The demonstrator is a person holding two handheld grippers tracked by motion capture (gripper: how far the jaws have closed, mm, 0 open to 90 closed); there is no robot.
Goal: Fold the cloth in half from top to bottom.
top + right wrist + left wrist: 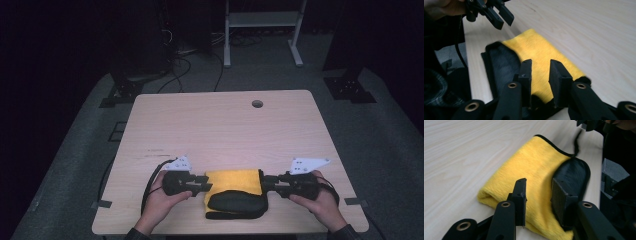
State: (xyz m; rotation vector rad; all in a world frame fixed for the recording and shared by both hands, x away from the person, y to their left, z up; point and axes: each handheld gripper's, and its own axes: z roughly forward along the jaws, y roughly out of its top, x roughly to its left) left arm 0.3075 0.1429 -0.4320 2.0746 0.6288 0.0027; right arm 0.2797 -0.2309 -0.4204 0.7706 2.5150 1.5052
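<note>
A pale wooden table carries a folded yellow-and-black cloth, lying between the left gripper and the right gripper.

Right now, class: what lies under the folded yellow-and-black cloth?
The pale wooden table lies under the cloth. The cloth's black face is folded over its yellow face, hiding the layers inside and the tabletop beneath.
</note>
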